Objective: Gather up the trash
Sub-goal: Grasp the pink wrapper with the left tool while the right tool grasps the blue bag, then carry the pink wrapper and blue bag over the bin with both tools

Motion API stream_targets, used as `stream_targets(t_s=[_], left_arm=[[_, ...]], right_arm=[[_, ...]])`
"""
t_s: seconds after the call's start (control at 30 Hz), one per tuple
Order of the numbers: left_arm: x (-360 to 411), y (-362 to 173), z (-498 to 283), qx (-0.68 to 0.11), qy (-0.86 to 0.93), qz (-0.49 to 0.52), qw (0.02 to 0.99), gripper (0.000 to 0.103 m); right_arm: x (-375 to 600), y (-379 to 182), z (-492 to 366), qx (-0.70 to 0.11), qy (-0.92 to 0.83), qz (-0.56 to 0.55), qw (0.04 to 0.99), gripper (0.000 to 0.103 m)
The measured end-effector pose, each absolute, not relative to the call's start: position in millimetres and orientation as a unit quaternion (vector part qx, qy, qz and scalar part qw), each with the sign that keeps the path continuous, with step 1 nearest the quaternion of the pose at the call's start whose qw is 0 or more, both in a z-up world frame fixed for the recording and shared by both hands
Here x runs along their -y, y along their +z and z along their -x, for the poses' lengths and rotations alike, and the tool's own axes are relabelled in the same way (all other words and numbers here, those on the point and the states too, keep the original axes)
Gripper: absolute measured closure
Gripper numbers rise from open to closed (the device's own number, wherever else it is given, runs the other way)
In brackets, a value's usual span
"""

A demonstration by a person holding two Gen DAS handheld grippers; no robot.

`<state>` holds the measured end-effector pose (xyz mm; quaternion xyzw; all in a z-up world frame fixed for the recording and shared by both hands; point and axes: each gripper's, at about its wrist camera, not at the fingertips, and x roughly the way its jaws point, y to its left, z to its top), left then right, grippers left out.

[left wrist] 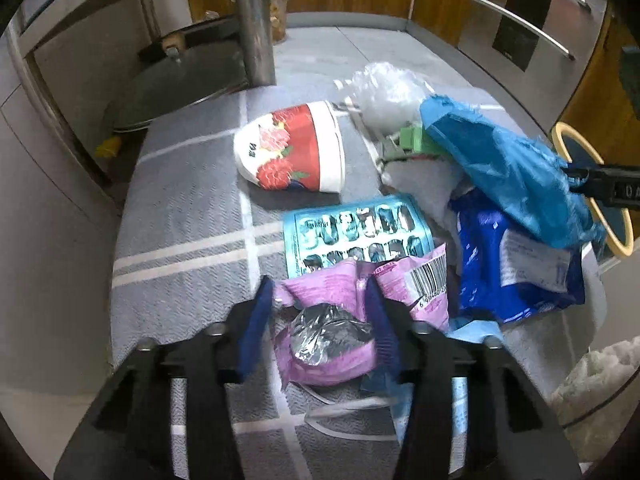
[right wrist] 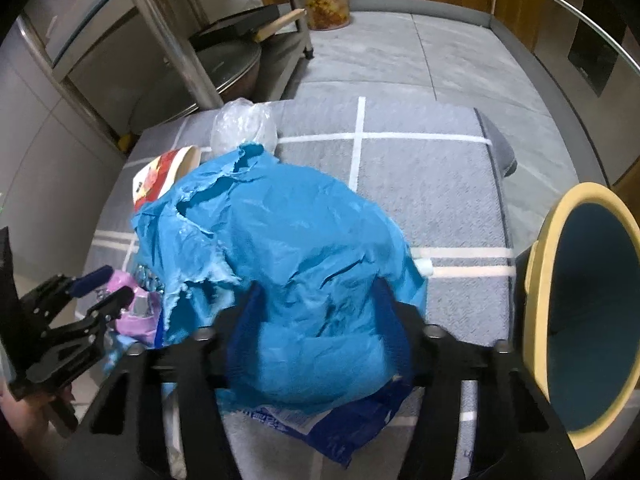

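Trash lies on a grey mat (left wrist: 192, 216). My left gripper (left wrist: 320, 292) stands open around a pink snack wrapper (left wrist: 332, 320) with silver foil inside; its fingers are on either side of it. My right gripper (right wrist: 320, 300) is shut on a crumpled blue plastic bag (right wrist: 288, 248), held above the mat; the bag also shows in the left wrist view (left wrist: 508, 168). A red and white paper cup (left wrist: 296, 148) lies on its side. A teal blister tray (left wrist: 356, 232), a dark blue packet (left wrist: 516, 264) and a clear plastic bag (left wrist: 384, 88) lie nearby.
A bin with a yellow rim (right wrist: 540, 288) and dark blue inside stands at the right edge of the mat. A metal rack leg (left wrist: 256, 20) and a large pot lid (left wrist: 180, 84) are at the back left. A white bag (left wrist: 592, 376) sits at the lower right.
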<state>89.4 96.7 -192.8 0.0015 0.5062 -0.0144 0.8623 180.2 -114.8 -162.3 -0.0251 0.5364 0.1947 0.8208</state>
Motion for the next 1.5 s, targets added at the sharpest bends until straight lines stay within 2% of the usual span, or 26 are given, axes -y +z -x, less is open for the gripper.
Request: stream_targets(t_s=[0.17,0.4,0.7,1.07,1.27,1.37,1.5], left_arm=[[-92,-193,-88,-0.509,-0.024,-0.007,0.861,0.091],[-95,-176,-84,-0.489,-0.019,-0.004,0.872,0.092],[-87,-137,-76,-0.445,-0.011,-0.013,0.895,0.092],[-49,-32,-71,-0.340,-0.049,-0.031,0.938,0.092],[-13,20,-80,-0.295,-0.105,-0.096,0.945,0.092],[3,31,-83,-0.276,-0.123,-0.124,0.945,0.092],[11,28,-93,-0.264,-0.139,-0.076,0.951,0.092]], right_arm=[[109,-156,-177,-0.528,0.208,0.031,0.823,0.075],[112,-137,-175,-0.501,0.218,0.023,0.837,0.085],[124,-101,-168,-0.452,0.226,0.000,0.863,0.085],[149,-61,-161,-0.406,0.211,-0.021,0.889,0.085],[179,-24,-152,-0.381,0.201,-0.027,0.902,0.085],[196,-5,-148,-0.367,0.198,-0.011,0.909,0.085],[220,-5,-147,-0.364,0.174,0.002,0.915,0.085]])
